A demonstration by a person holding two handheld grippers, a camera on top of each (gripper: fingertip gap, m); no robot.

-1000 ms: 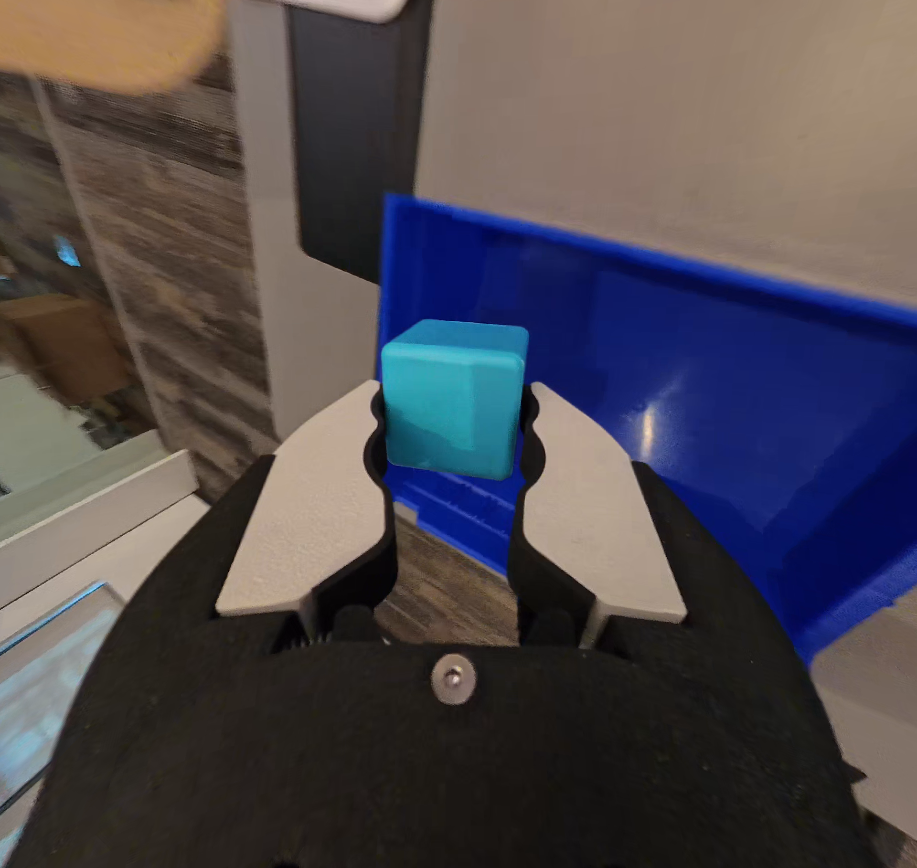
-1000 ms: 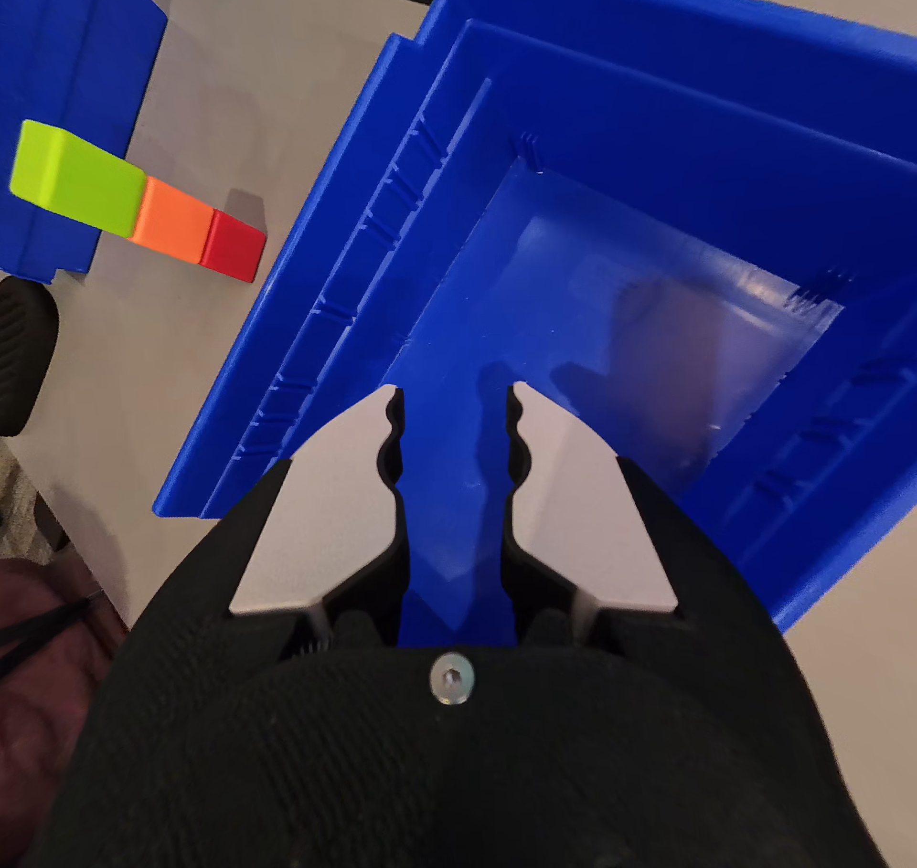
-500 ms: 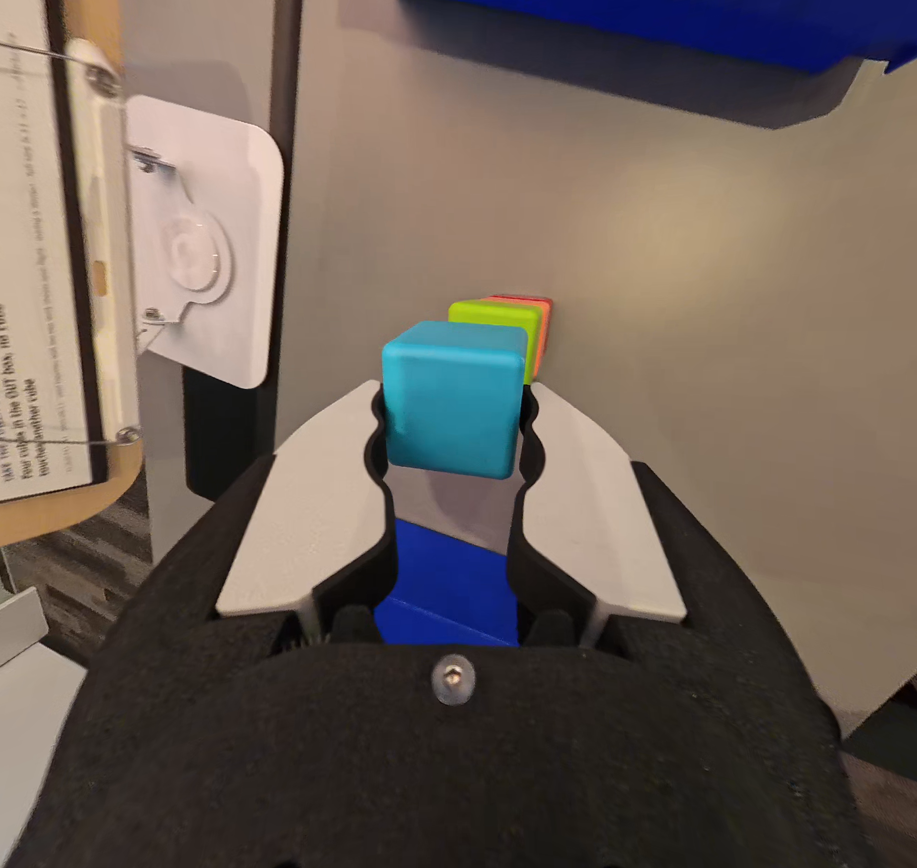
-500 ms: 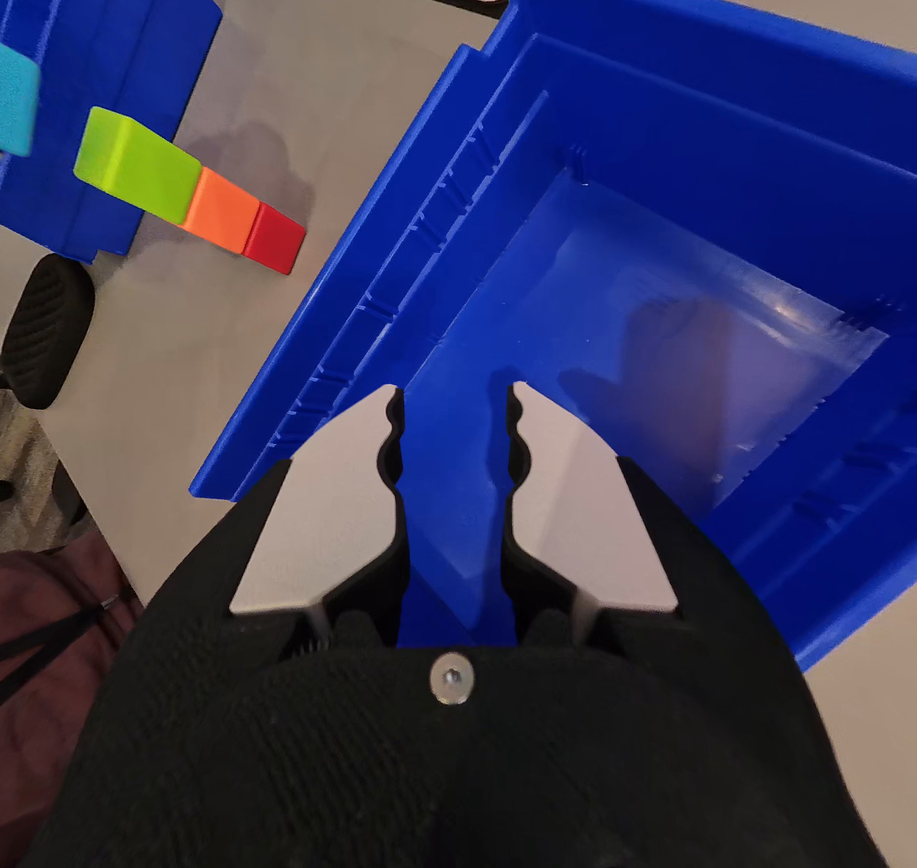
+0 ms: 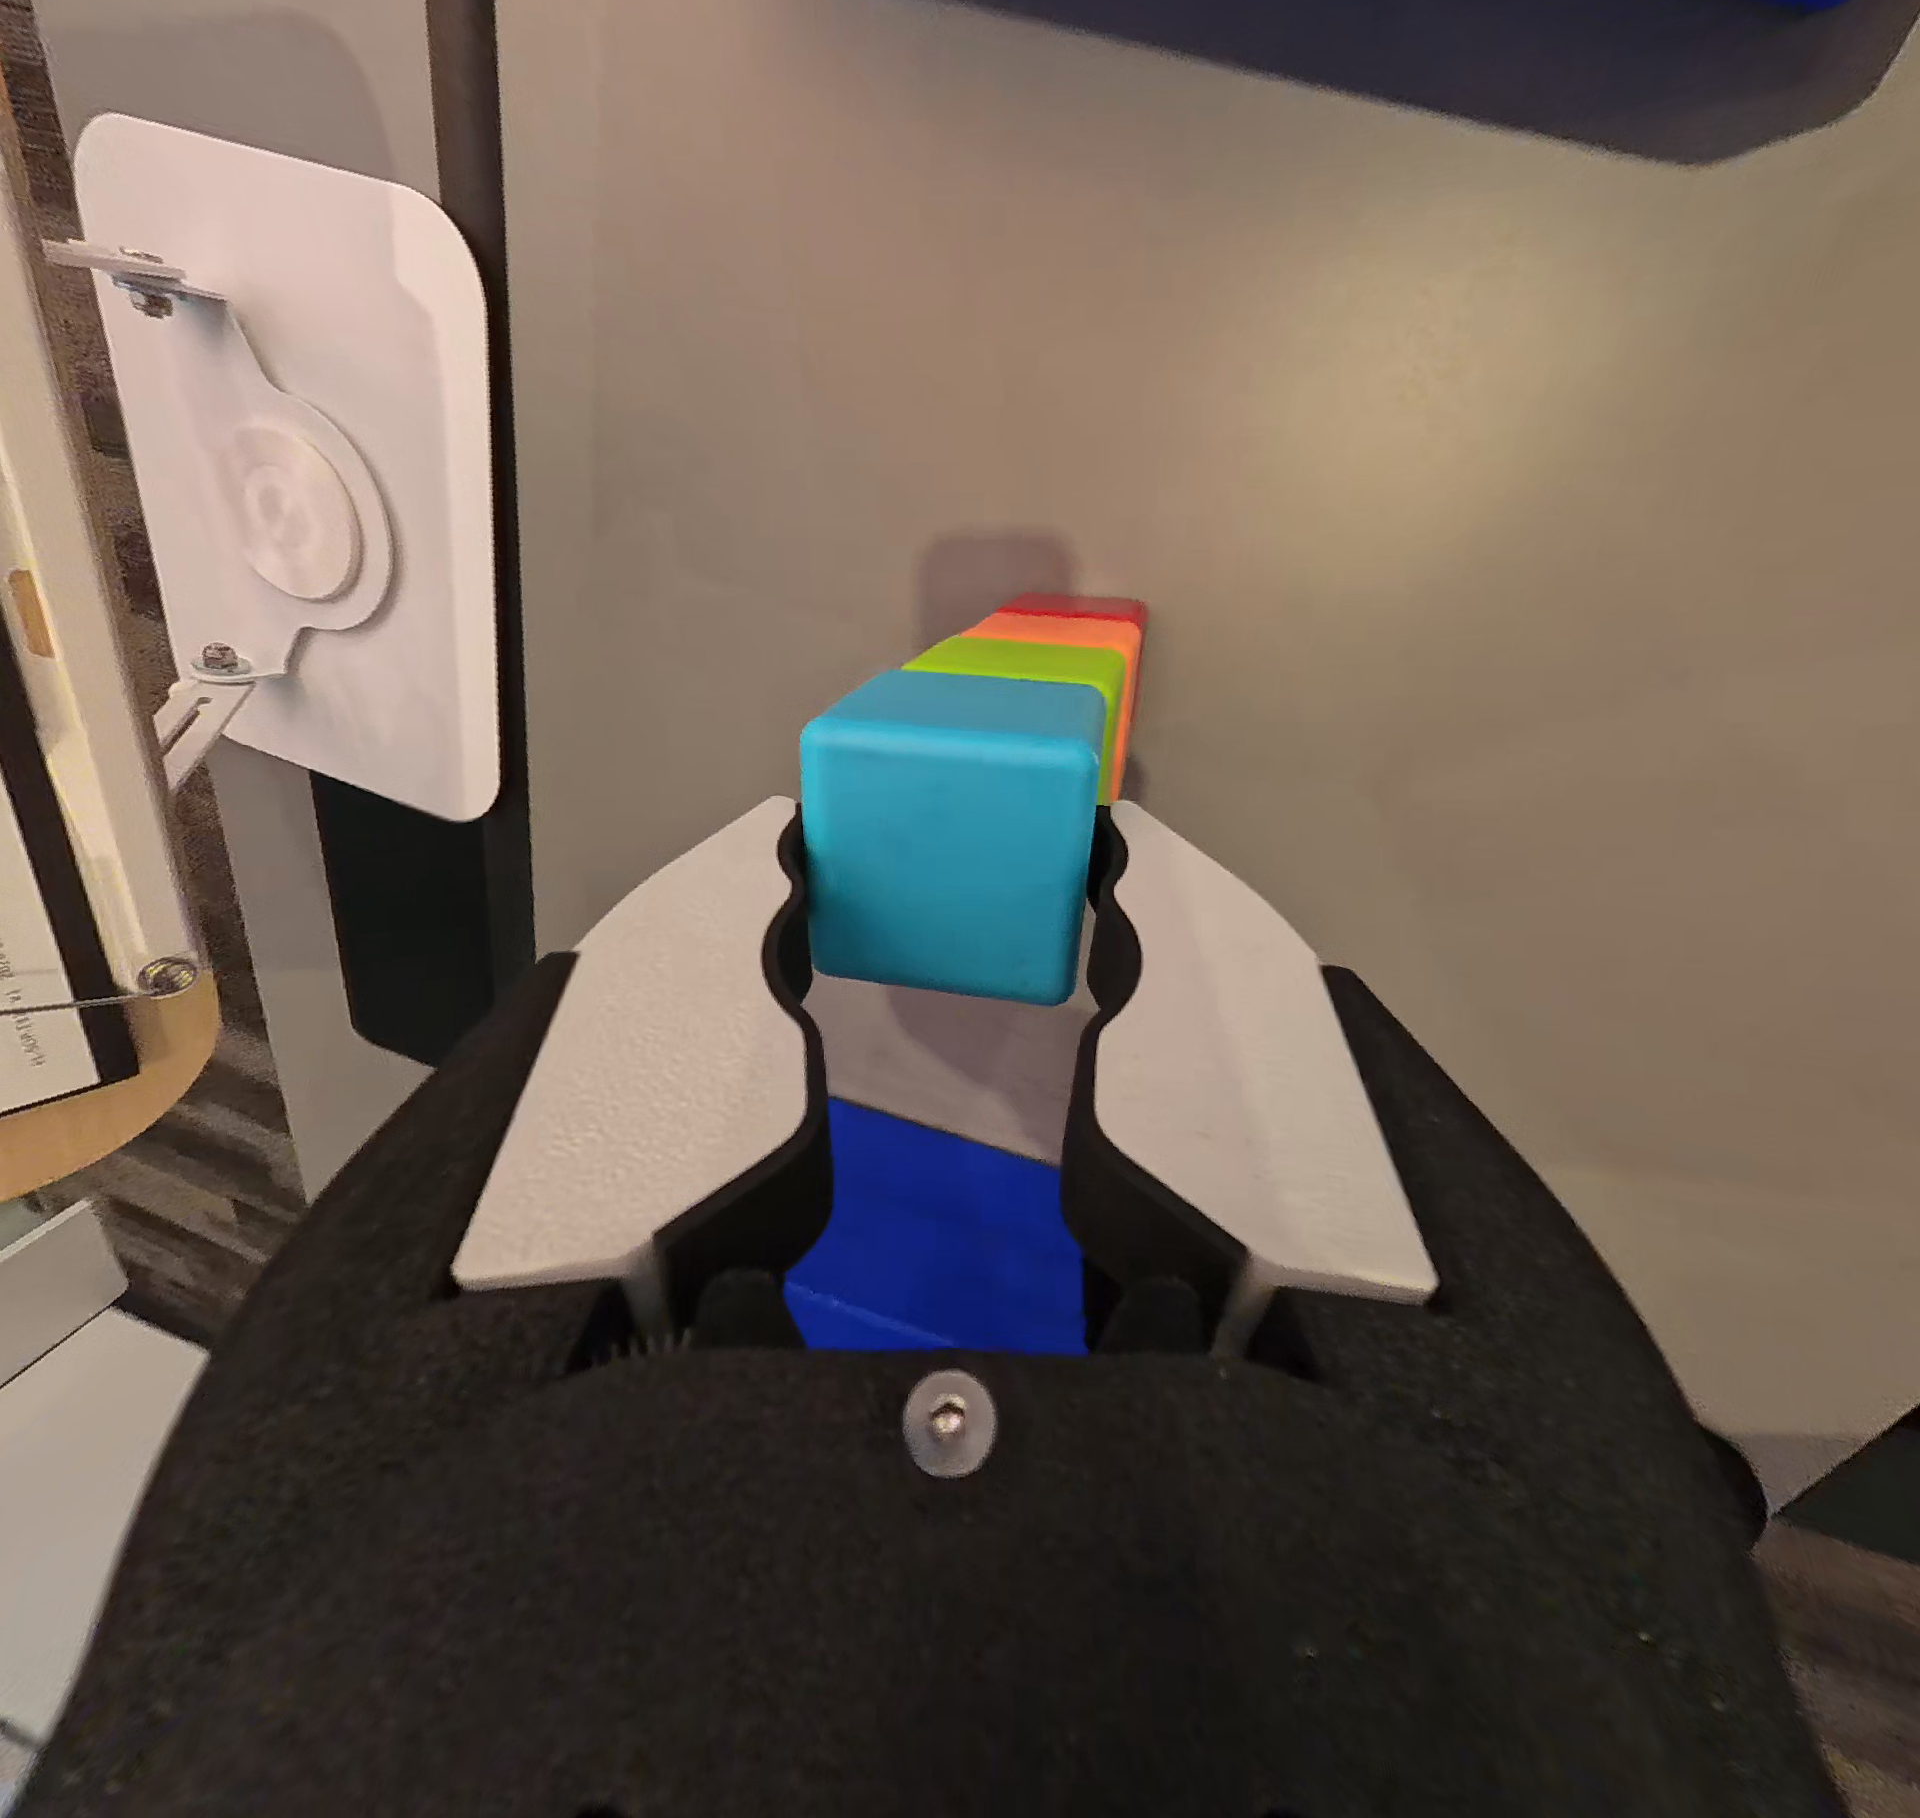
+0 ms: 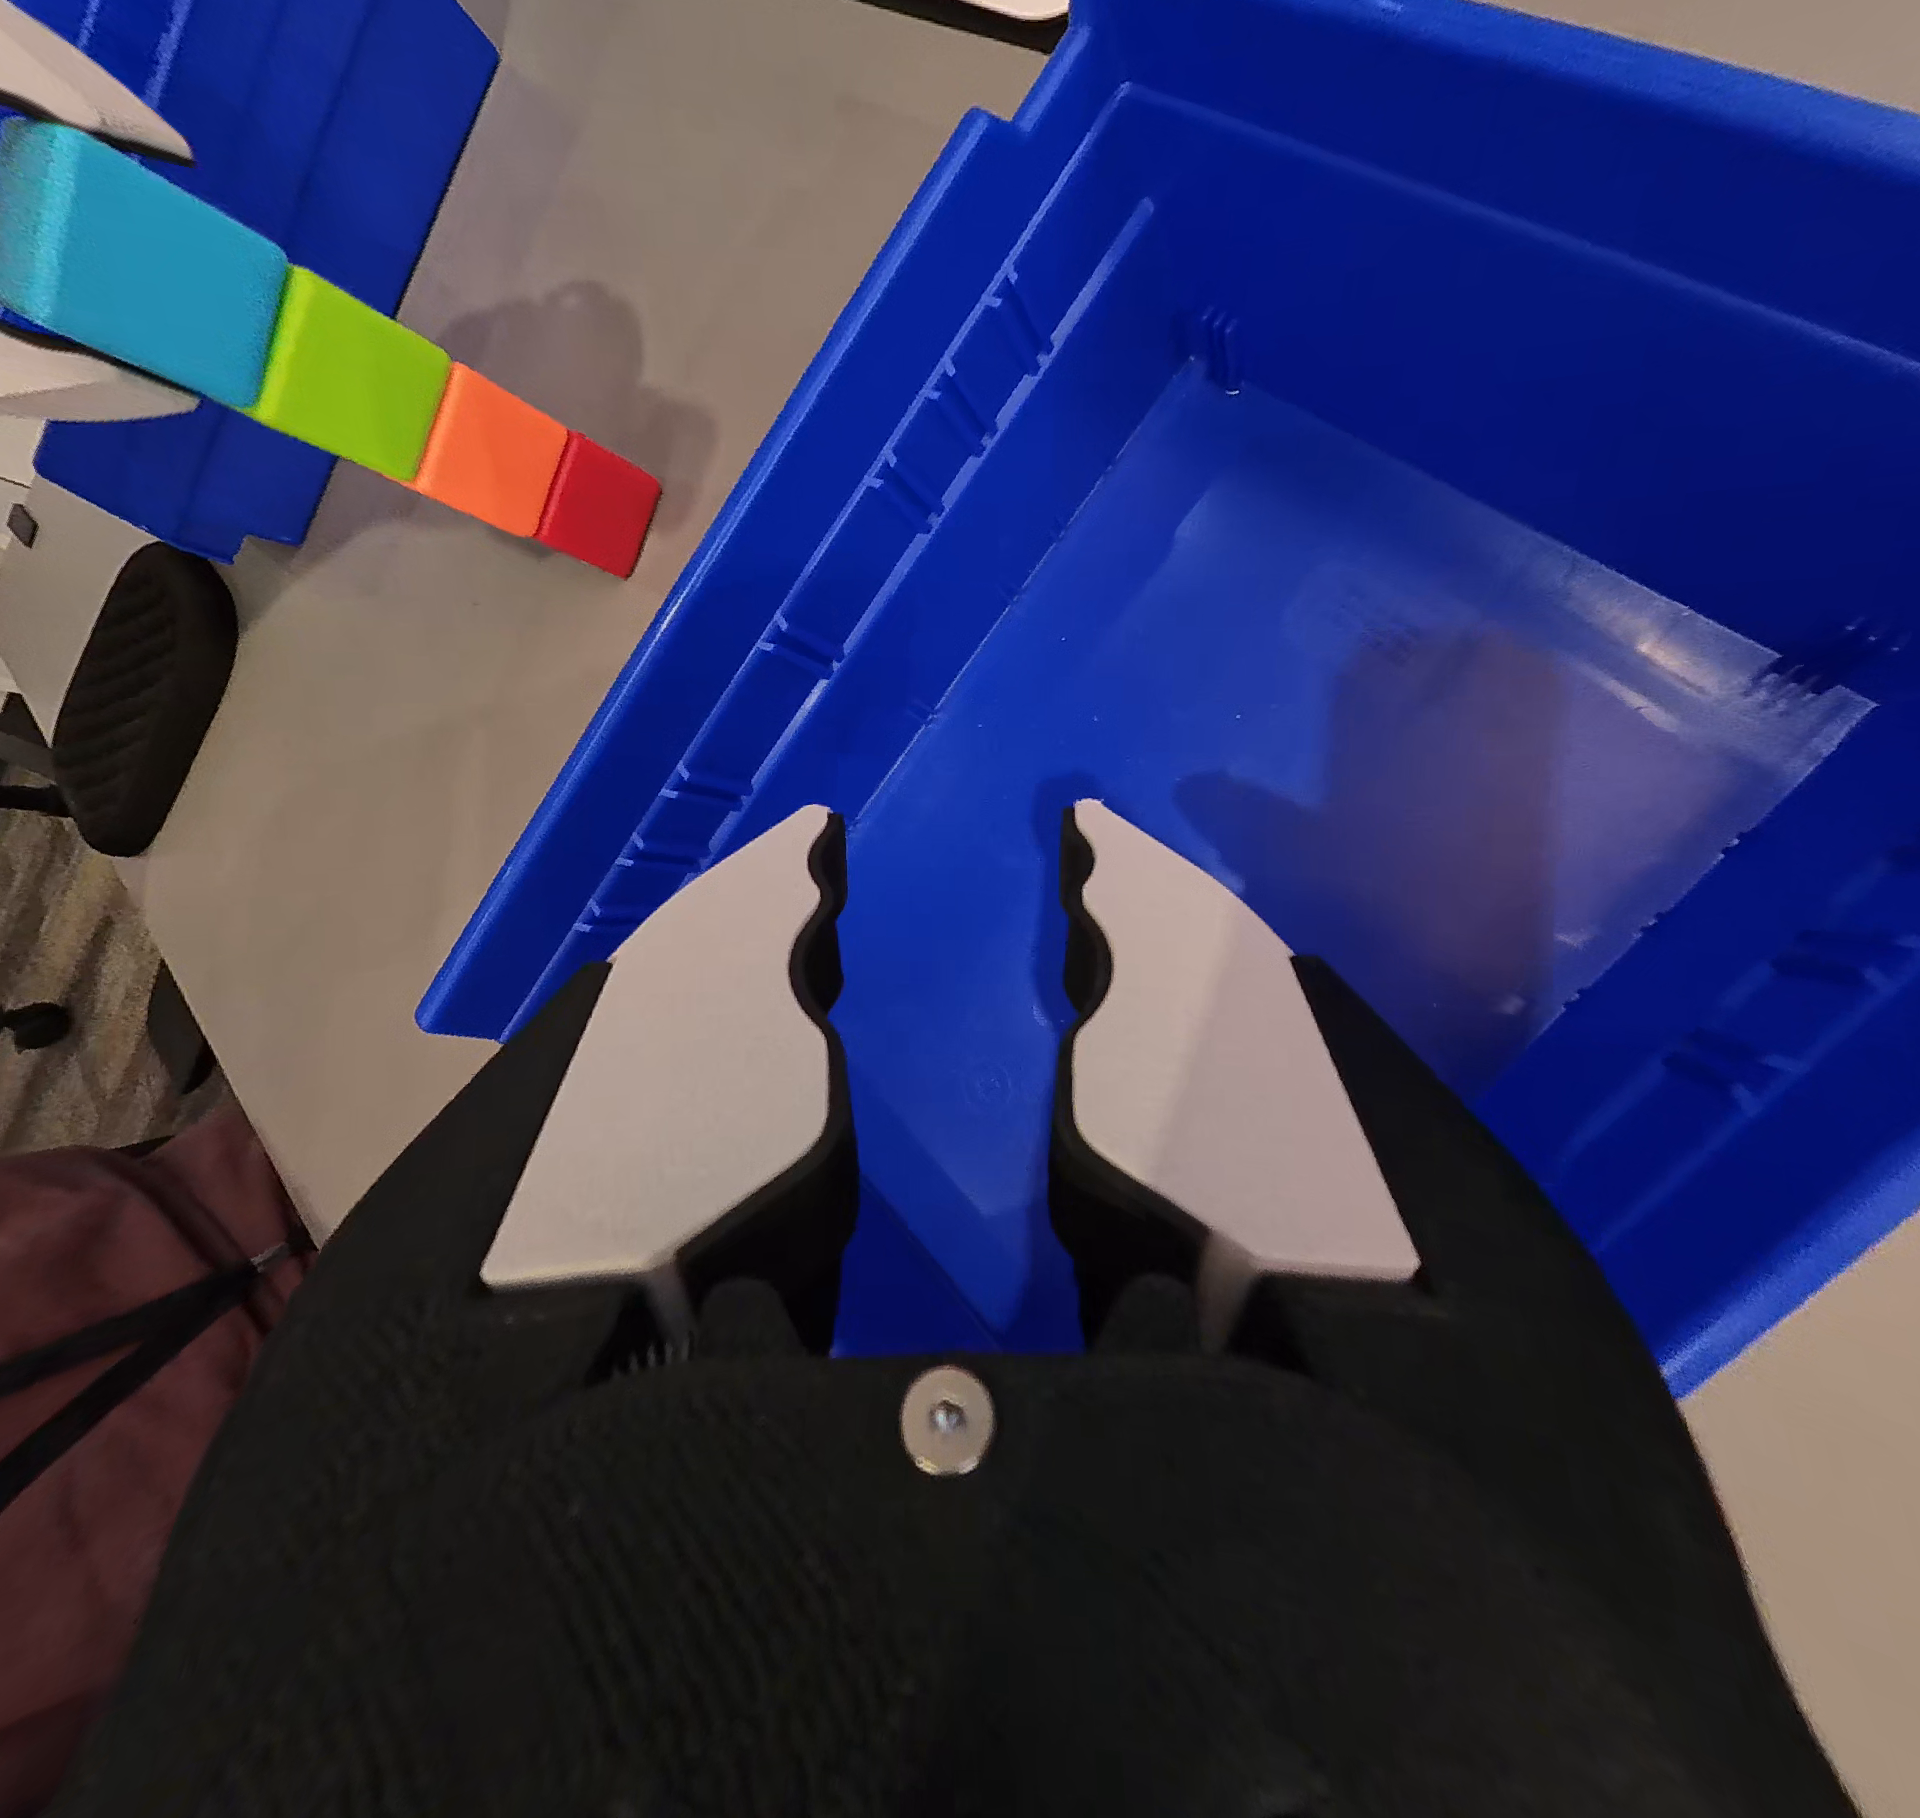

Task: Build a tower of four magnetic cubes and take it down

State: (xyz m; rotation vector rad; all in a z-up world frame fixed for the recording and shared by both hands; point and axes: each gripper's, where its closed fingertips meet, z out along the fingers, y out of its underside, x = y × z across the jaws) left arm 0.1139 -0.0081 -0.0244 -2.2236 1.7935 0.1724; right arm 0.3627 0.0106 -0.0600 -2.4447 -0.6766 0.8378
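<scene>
Left gripper [image 5: 948, 895] clamps teal cube [image 5: 945, 854] atop green cube [image 6: 353, 386] – tower axis straight ahead; right gripper [image 6: 951, 833] parted, empty, over blue bin [image 6: 1351, 334]

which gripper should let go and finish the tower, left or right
Left. The left gripper is shut on the blue cube, seated on the green cube. The right gripper hangs open over the bin.

Grey table [image 6: 436, 833]: the reference surface.
Large blue bin [image 6: 1351, 397]: open, on the table's right part.
Second blue bin [image 6: 260, 106]: on the table's far left.
White plate with a round boss [image 5: 312, 480]: past the table's edge.
Black chair wheel [image 6: 135, 698]: below the table's left edge.
Maroon fabric [image 6: 94, 1280]: low, beside the table.
</scene>
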